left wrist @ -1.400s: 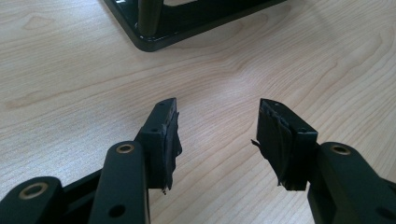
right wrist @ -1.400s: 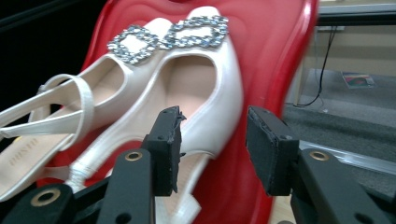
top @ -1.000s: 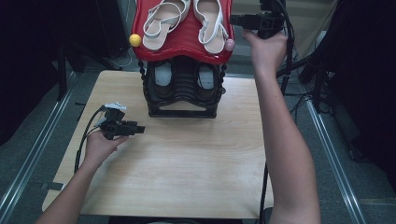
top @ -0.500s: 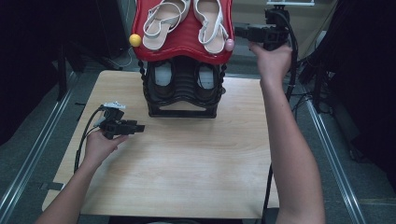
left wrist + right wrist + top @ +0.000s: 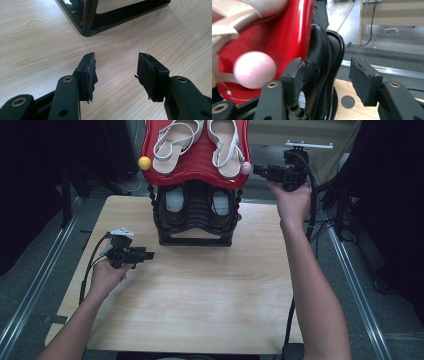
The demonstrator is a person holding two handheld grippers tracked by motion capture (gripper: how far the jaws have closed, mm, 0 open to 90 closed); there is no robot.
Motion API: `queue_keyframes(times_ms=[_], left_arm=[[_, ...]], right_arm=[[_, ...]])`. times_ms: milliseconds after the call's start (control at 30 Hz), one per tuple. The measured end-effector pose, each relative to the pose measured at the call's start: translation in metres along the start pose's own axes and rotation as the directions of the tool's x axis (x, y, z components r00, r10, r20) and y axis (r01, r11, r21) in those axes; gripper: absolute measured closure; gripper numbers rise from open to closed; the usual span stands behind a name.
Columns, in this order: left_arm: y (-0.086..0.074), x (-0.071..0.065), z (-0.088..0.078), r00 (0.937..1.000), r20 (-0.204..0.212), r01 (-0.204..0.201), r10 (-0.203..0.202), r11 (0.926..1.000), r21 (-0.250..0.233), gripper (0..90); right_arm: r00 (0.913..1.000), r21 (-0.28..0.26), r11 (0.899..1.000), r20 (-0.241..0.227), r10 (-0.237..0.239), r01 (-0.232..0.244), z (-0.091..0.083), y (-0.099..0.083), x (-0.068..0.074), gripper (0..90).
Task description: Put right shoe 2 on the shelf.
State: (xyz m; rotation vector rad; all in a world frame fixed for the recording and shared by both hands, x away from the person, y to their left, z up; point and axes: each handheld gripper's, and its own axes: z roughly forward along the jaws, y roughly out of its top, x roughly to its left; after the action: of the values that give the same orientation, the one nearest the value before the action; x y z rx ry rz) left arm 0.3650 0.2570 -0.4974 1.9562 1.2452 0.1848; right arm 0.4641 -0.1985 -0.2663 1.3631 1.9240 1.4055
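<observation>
red top shelf (image 5: 195, 167): the top tier of the shoe rack, at the far edge of the counter, tilted toward the camera, with a pink ball knob (image 5: 245, 168) on its right corner and a yellow ball knob (image 5: 145, 163) on its left.
sandals (image 5: 225, 142): a pale strappy pair lying side by side on the red shelf, soles down; they look settled.
lower tier: a pair of dark shoes (image 5: 175, 202) sits in the black frame (image 5: 195, 237) beneath.
right hand-held gripper (image 5: 260, 170): held up just beside the pink knob; jaws have just been opening and stand well apart, with nothing pinched. in the right gripper view the pink ball (image 5: 254, 70) lies just left of the left pad, and the black rack edge (image 5: 324, 70) runs up between the jaws without being squeezed.
left hand-held gripper (image 5: 150, 255): low over the counter (image 5: 200, 295), near the rack's front left foot; jaws wide, empty. the left gripper view has bare wood between the pads and the rack's black base corner (image 5: 87, 31) ahead.
progress: by the look of it, both pairs are already on the rack and the right side has let go; loading seems done.
left to do: probably only a nudge or squaring of the rack, or pulling both hands clear. which one, i can't say.
</observation>
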Motion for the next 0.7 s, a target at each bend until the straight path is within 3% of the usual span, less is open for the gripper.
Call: queue_keyframes(times_ms=[333, 700], left_arm=[[0.000, 0.002, -0.001, 0.9999, 0.007, 0.009, -0.009, 0.9999, -0.007, 47.7], [0.000, 0.002, 0.000, 1.0000, -0.001, 0.004, -0.004, 1.0000, 0.002, 47.7]], right_arm=[[0.9996, 0.016, 1.000, 0.027, 0.009, -0.009, 0.002, -0.019, -0.010, 43.6], [0.9987, -0.003, 0.999, 0.002, 0.050, -0.050, 0.005, -0.040, -0.023, 37.3]])
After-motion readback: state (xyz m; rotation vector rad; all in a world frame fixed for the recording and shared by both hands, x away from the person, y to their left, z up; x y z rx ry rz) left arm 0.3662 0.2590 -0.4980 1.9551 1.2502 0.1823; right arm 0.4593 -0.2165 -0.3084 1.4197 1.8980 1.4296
